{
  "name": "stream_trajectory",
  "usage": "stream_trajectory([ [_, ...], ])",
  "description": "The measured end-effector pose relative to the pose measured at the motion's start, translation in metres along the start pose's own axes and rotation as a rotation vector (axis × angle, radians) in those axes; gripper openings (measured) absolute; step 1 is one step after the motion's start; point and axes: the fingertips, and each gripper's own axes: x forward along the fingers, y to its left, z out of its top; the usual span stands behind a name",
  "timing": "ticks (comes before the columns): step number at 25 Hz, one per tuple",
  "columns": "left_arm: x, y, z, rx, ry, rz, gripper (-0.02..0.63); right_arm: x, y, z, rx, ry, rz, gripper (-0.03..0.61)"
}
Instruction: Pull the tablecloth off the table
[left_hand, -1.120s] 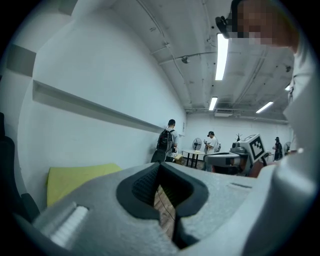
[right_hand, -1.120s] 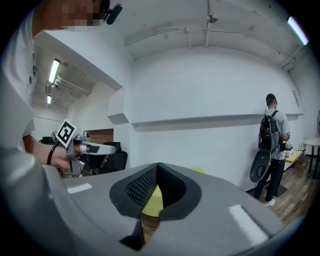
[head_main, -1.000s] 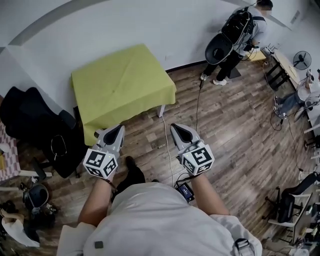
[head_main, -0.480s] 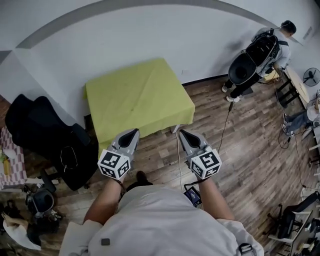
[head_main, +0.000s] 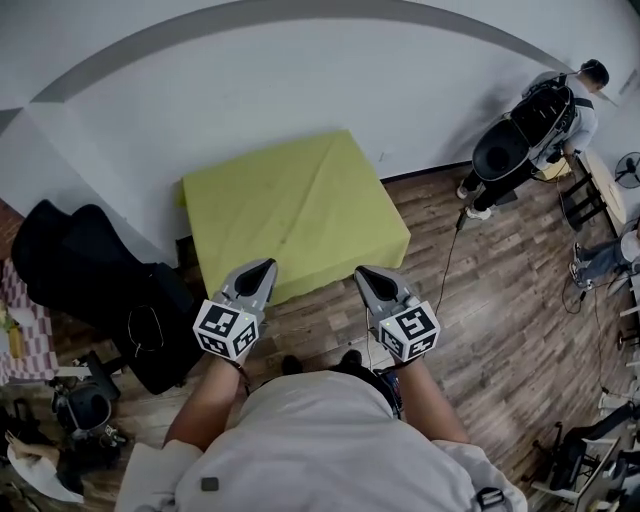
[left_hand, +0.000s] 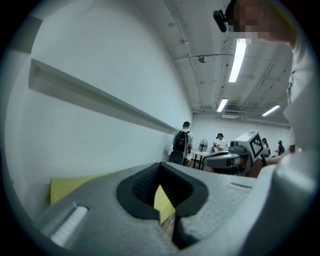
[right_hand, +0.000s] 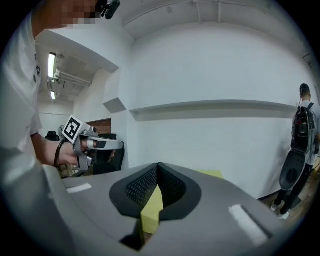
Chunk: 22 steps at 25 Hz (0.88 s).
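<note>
Plainly nothing is done yet: the yellow-green tablecloth (head_main: 295, 215) lies spread over the desk it hides, at twelve o'clock. The left gripper (head_main: 262, 268) and right gripper (head_main: 366, 273), both pressed together on nothing, hang apart from it; grasping and pulling remain.

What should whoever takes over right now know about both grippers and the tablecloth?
Left gripper: shut, empty.
Right gripper: shut, empty.
Both point toward the yellow-green tablecloth and touch nothing.
Tablecloth: spread flat, fully covering the table beside the white wall.
Done: nothing pulled yet.
Left: reach the near edge, open both grippers, grip the cloth, pull it off.
</note>
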Motion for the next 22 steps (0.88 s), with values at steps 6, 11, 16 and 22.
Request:
stream_trajectory([
  [6,0.02,0.033,0.001,-0.015,0.008,0.068,0.003,0.038,-0.029,0.002,-0.007,0.009,0.057,0.011],
  [11,0.054,0.051,0.015,-0.012,-0.025,0.127,0.003,0.07,-0.072,0.01,-0.025,0.006,0.131,0.011],
  [16,0.094,0.066,0.024,0.004,-0.048,0.208,0.003,0.107,-0.124,0.015,-0.049,0.011,0.216,0.015],
  [22,0.128,0.078,0.023,0.008,-0.071,0.336,0.005,0.132,-0.18,0.022,-0.076,0.011,0.286,0.043],
])
